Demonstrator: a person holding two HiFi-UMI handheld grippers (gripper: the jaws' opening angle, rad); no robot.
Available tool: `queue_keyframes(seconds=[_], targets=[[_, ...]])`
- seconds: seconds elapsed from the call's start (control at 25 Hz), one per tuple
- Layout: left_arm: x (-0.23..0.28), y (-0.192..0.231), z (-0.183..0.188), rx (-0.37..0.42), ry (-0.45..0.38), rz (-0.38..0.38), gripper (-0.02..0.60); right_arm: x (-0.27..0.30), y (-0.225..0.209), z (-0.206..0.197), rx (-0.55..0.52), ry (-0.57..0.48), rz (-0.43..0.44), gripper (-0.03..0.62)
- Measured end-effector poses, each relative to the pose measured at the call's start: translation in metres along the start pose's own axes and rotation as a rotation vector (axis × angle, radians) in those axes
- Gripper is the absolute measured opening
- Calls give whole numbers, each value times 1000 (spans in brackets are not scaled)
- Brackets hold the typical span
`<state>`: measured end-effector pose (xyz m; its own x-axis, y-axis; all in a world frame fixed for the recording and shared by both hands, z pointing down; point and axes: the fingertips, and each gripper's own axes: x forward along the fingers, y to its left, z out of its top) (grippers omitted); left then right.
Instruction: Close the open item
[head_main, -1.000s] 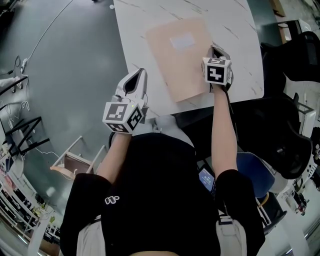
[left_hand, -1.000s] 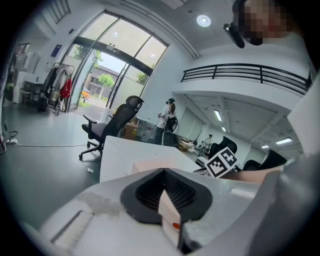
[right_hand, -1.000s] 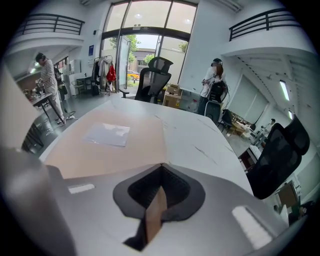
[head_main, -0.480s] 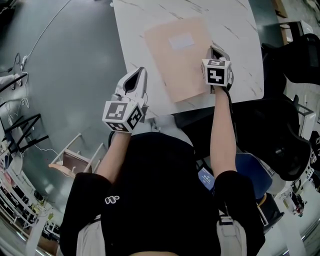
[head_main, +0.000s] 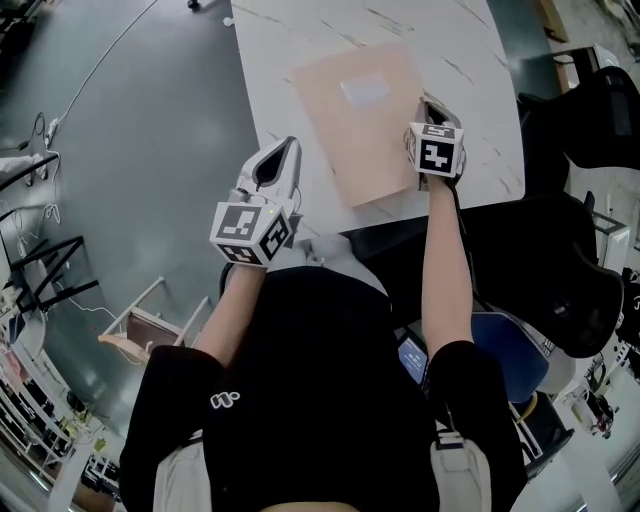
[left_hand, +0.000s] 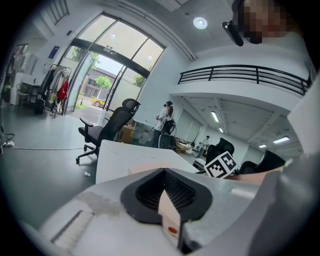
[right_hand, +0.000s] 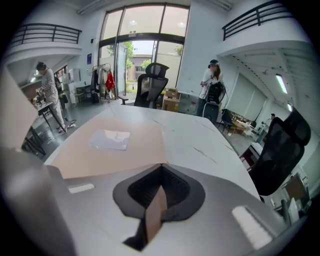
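Note:
A tan folder (head_main: 360, 115) with a white label (head_main: 365, 90) lies flat and closed on the white marble table (head_main: 470, 60). My right gripper (head_main: 428, 104) rests at the folder's right edge with its jaws shut. In the right gripper view the closed tips (right_hand: 162, 165) touch the folder's (right_hand: 115, 147) near edge, and nothing shows between them. My left gripper (head_main: 285, 145) hovers at the table's left front edge, left of the folder, jaws shut and empty. The left gripper view shows the tabletop (left_hand: 125, 155) and the right gripper's marker cube (left_hand: 221, 165) ahead.
Black office chairs (head_main: 590, 290) stand to the right of the table. A small wooden rack (head_main: 150, 325) sits on the grey floor at the left. Cables and stands line the far left. People stand far off in the room (right_hand: 212, 85).
Almost nothing: the head view has shifted slightly. Both grippers and the folder keep their places.

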<state>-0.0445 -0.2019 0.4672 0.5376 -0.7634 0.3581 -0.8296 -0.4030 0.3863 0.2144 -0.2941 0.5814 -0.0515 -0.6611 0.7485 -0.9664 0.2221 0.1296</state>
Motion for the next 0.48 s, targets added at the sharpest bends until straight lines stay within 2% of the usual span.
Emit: queue_keyframes(seconds=[0.28, 0.48], targets=[[-8, -3, 9, 14, -22, -26, -3, -35, 4, 20, 81, -143, -9, -9], [-8, -10, 24, 37, -58, -67, -3, -83, 16, 47, 184, -338, 63, -8]])
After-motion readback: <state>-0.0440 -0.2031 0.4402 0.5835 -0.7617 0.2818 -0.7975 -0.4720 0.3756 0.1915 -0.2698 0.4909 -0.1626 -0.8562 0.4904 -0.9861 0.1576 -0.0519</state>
